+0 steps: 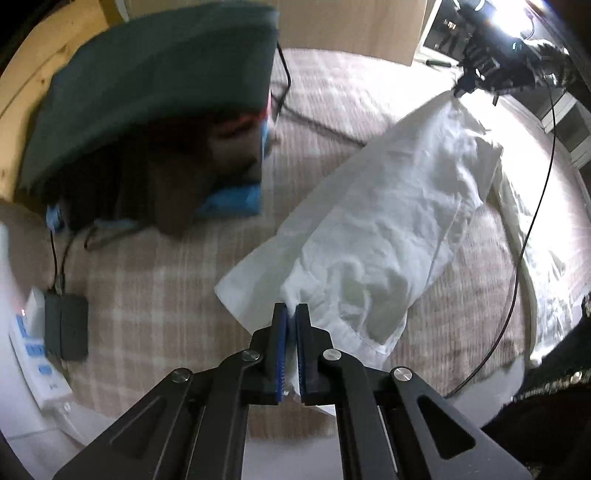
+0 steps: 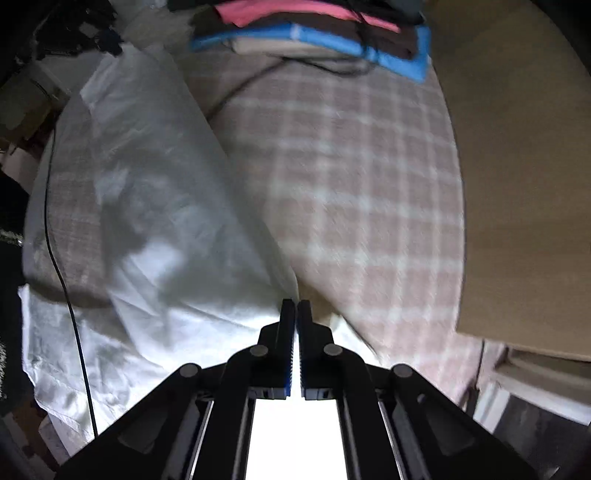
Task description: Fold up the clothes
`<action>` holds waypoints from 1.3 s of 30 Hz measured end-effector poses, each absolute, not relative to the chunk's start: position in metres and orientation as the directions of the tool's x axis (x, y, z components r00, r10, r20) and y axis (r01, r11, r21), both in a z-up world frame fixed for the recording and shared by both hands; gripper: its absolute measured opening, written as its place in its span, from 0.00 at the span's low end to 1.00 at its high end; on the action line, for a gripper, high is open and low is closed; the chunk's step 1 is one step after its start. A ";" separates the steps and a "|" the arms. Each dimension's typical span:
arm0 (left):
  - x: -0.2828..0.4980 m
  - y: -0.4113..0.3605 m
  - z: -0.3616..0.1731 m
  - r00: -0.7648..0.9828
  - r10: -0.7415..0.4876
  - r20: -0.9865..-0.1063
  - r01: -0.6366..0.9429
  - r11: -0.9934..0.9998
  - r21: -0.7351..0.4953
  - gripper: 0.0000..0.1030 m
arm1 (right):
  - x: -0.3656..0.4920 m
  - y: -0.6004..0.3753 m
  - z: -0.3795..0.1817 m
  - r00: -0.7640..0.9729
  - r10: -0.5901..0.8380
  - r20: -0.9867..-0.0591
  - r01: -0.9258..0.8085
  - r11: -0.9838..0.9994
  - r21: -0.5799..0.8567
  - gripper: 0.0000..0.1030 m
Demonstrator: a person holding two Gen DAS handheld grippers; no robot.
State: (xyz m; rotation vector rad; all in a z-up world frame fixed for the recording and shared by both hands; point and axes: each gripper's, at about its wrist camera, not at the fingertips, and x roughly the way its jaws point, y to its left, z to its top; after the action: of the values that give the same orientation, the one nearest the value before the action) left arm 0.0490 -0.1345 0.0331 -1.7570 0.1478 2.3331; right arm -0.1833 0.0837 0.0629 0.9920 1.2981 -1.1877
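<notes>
A white garment point(image 1: 388, 221) hangs stretched over the pink plaid bed cover point(image 1: 155, 280). My left gripper point(image 1: 291, 310) is shut on its near corner, with cloth pinched between the blue pads. My right gripper point(image 1: 465, 86) shows at the far top right of the left wrist view, holding the garment's other end. In the right wrist view my right gripper point(image 2: 296, 306) is shut on the edge of the white garment point(image 2: 159, 206), which runs away to the left above the plaid cover point(image 2: 351, 192).
A stack of folded clothes point(image 1: 155, 85) with a dark green one on top lies at the back left; it also shows in the right wrist view point(image 2: 314, 29). A black adapter point(image 1: 66, 325) and a white power strip point(image 1: 37, 354) lie at the left. A black cable point(image 1: 532, 206) crosses the right side. A wooden board point(image 2: 524, 184) stands on the right.
</notes>
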 end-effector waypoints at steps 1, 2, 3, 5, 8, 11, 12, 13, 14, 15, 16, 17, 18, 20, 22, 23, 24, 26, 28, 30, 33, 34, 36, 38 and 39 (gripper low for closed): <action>0.044 -0.131 0.030 -0.266 0.111 -0.958 -0.240 -0.970 -0.045 0.07 | -0.184 0.086 0.056 -0.109 -0.058 -0.992 0.981 0.157 -0.117 0.02; 0.037 -0.131 0.026 -0.262 0.094 -0.960 -0.245 -0.969 -0.028 0.12 | -0.184 0.087 0.049 -0.126 -0.045 -0.991 0.978 0.159 -0.132 0.02; 0.028 -0.135 0.019 -0.251 0.058 -0.966 -0.244 -0.970 0.005 0.14 | -0.183 0.088 0.041 -0.139 -0.039 -0.990 0.976 0.163 -0.144 0.02; 0.019 -0.143 0.010 -0.230 0.022 -0.973 -0.227 -0.973 0.032 0.17 | -0.179 0.089 0.033 -0.143 -0.030 -0.989 0.975 0.167 -0.146 0.02; 0.021 -0.155 0.010 -0.225 0.078 -0.971 -0.200 -0.979 -0.032 0.25 | -0.179 0.091 0.028 -0.132 -0.033 -0.991 0.978 0.159 -0.135 0.02; 0.019 -0.152 0.005 -0.213 0.080 -0.974 -0.225 -0.974 -0.031 0.46 | -0.187 0.091 0.033 -0.108 -0.055 -0.993 0.988 0.106 -0.114 0.02; 0.018 -0.150 0.001 -0.212 0.057 -0.975 -0.238 -0.971 -0.005 0.50 | -0.189 0.090 0.035 -0.101 -0.063 -0.993 0.990 0.092 -0.107 0.02; 0.016 -0.148 -0.002 -0.212 0.035 -0.977 -0.251 -0.968 0.020 0.50 | -0.190 0.089 0.035 -0.100 -0.064 -0.993 0.990 0.089 -0.105 0.02; 0.014 -0.147 -0.006 -0.208 0.025 -0.978 -0.256 -0.966 0.030 0.51 | -0.191 0.086 0.034 -0.104 -0.059 -0.993 0.990 0.094 -0.109 0.02; 0.011 -0.149 -0.008 -0.207 0.040 -0.978 -0.250 -0.968 0.014 0.51 | -0.187 0.082 0.032 -0.110 -0.053 -0.992 0.988 0.102 -0.115 0.02; 0.010 -0.151 -0.007 -0.215 0.063 -0.975 -0.241 -0.970 -0.009 0.49 | -0.179 0.077 0.030 -0.119 -0.046 -0.992 0.986 0.112 -0.123 0.02; 0.010 -0.152 -0.006 -0.223 0.083 -0.971 -0.234 -0.972 -0.029 0.32 | -0.176 0.075 0.027 -0.123 -0.042 -0.991 0.985 0.114 -0.127 0.02; 0.010 -0.153 -0.005 -0.232 0.089 -0.969 -0.224 -0.974 -0.035 0.02 | -0.175 0.075 0.025 -0.124 -0.041 -0.991 0.986 0.109 -0.128 0.02; 0.013 -0.152 -0.002 -0.243 0.088 -0.966 -0.212 -0.977 -0.035 0.01 | -0.175 0.073 0.020 -0.123 -0.040 -0.992 0.988 0.095 -0.126 0.02; 0.016 -0.151 0.003 -0.252 0.096 -0.963 -0.208 -0.977 -0.043 0.01 | -0.179 0.066 0.018 -0.113 -0.045 -0.993 0.991 0.070 -0.116 0.02; 0.017 -0.150 0.006 -0.259 0.096 -0.961 -0.213 -0.976 -0.040 0.01 | -0.182 0.064 0.018 -0.110 -0.045 -0.993 0.992 0.064 -0.113 0.02; 0.018 -0.148 0.010 -0.266 0.091 -0.960 -0.219 -0.975 -0.032 0.01 | -0.183 0.062 0.017 -0.110 -0.045 -0.993 0.992 0.062 -0.112 0.02; 0.018 -0.143 0.017 -0.286 0.081 -0.955 -0.232 -0.973 -0.013 0.01 | -0.184 0.061 0.015 -0.110 -0.044 -0.993 0.992 0.059 -0.113 0.02; 0.016 -0.137 0.025 -0.318 0.078 -0.945 -0.251 -0.968 0.005 0.01 | -0.183 0.066 0.013 -0.112 -0.045 -0.993 0.992 0.053 -0.114 0.02; 0.009 -0.133 0.026 -0.335 0.075 -0.939 -0.266 -0.964 0.018 0.01 | -0.183 0.060 0.009 -0.109 -0.047 -0.993 0.993 0.042 -0.111 0.02; -0.010 -0.135 0.010 -0.332 0.046 -0.942 -0.259 -0.965 0.044 0.01 | -0.180 0.075 0.018 -0.107 -0.055 -0.993 0.994 0.022 -0.108 0.02; -0.014 -0.136 0.005 -0.330 0.041 -0.943 -0.258 -0.965 0.049 0.01 | -0.186 0.077 0.015 -0.106 -0.055 -0.993 0.994 0.016 -0.107 0.02; -0.014 -0.137 0.000 -0.321 0.045 -0.946 -0.256 -0.966 0.041 0.01 | -0.199 0.081 0.009 -0.103 -0.055 -0.993 0.995 0.005 -0.104 0.02; -0.010 -0.139 0.000 -0.313 0.065 -0.947 -0.243 -0.970 0.014 0.01 | -0.207 0.084 0.005 -0.090 -0.046 -0.995 0.996 -0.008 -0.090 0.02; -0.007 -0.139 0.003 -0.316 0.074 -0.946 -0.233 -0.972 0.002 0.01 | -0.207 0.085 0.009 -0.090 -0.042 -0.995 0.996 -0.015 -0.090 0.02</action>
State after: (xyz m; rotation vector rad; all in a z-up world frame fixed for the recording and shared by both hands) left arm -0.0069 -0.1390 0.0027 -1.7106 0.2046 2.3961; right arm -0.2075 0.0854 0.0095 1.1435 1.2372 -1.3050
